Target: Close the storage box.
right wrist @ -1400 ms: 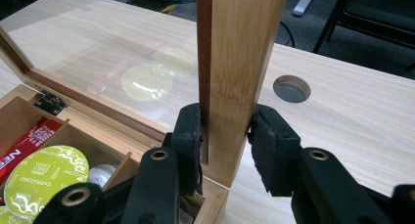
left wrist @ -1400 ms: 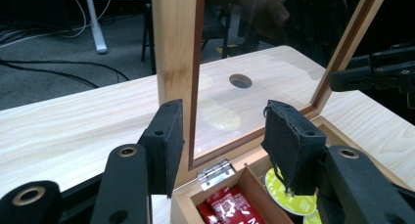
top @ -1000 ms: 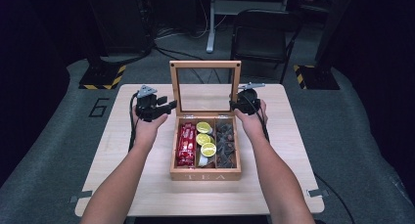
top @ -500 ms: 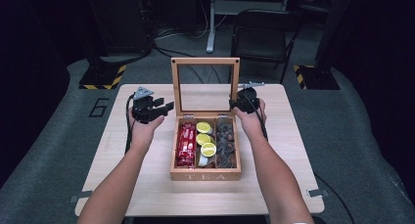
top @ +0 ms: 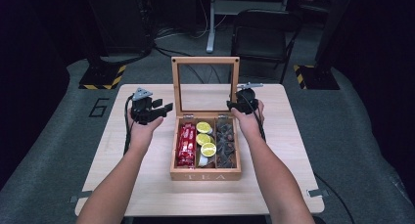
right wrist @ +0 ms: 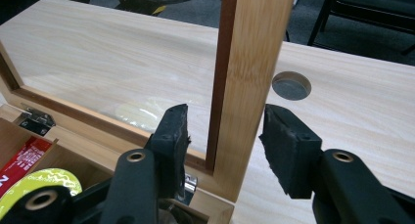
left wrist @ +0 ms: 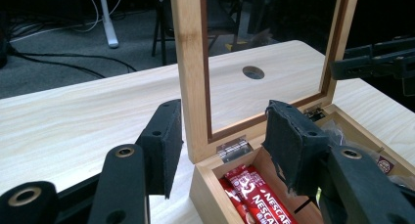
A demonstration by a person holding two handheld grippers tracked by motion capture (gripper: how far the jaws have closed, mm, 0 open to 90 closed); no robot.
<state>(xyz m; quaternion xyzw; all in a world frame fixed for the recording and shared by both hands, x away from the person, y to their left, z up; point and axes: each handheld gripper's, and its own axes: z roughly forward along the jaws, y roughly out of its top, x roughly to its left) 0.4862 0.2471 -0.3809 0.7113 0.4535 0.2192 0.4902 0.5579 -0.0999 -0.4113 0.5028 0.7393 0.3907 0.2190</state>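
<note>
Jaws of the right gripper (right wrist: 222, 145) are standing spread on either side of the right post of the lid (right wrist: 249, 82), having just been opening, with a gap showing between each pad and the wood, so the post is sitting between them unpinched. Those of the left gripper (left wrist: 222, 145) are also standing apart, straddling the lid's left post near its hinge (left wrist: 234, 146) without pressing on it. From the high view, the wooden tea box (top: 205, 175) is sitting in the middle of the counter (top: 147, 185), its glass-paned lid (top: 205, 61) standing upright at the back edge. Both hands are reaching in from the near side, the left gripper (top: 164, 110) hovering just beside the lid's left edge and the right gripper (top: 231, 105) at its right edge. Inside the box, red sachets (top: 186, 144) are lying in the left compartment, yellow-green packets (top: 204, 137) in the middle one, and dark packets (top: 225, 141) in the right one.
</note>
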